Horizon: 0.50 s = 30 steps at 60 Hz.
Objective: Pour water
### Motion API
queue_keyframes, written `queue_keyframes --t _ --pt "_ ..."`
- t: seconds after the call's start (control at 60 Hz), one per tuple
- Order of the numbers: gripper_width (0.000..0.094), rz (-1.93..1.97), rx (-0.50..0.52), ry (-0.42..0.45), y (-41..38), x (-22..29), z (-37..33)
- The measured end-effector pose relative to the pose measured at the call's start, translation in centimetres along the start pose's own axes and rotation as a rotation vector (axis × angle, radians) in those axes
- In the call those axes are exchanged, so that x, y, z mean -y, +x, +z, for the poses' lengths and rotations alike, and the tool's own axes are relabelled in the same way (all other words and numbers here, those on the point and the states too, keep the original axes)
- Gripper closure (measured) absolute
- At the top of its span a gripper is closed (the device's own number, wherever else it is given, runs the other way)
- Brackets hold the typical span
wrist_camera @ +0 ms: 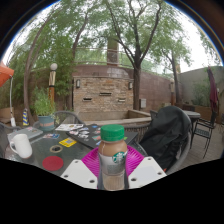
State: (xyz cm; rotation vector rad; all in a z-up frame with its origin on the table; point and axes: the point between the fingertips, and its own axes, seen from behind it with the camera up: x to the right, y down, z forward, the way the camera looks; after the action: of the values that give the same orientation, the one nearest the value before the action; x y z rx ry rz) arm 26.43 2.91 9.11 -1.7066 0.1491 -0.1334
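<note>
gripper view shows the claw (113, 172) clamped on an upright bottle (113, 155). a white mug (21, 146) waits on the desk (50, 160) at nine o'clock.

Green-capped tan bottle (113, 158) with green logo, magenta-padded white claw (113, 172), white mug (21, 145).

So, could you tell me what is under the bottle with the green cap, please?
The bottle stands between the gripper fingers, and beside it the pink pads show. Its base is out of view, so whatever supports it cannot be seen.
</note>
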Motion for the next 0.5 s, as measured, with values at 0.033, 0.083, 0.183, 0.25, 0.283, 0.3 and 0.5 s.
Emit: queue_keyframes --t 0.033,0.083,0.183,0.25,0.283,0.3,0.5 --pt "0.0655 -0.023 0.015 -0.013 -0.9 0.0 -0.2" --pt "0.0654 -0.078 0.029 0.001 -2.6 1.0 -0.6" --pt "0.0656 -0.245 0.068 0.040 -7.3 3.6 -1.4" --pt "0.0656 -0.389 0.092 0.070 -11.2 5.8 -1.5" --pt "0.0656 -0.487 0.098 0.091 -13.6 7.0 -1.4" --pt "0.0656 -0.538 0.100 0.104 -14.7 7.6 -1.4" --pt "0.0658 -1.345 0.098 0.216 -25.2 8.6 -0.3"
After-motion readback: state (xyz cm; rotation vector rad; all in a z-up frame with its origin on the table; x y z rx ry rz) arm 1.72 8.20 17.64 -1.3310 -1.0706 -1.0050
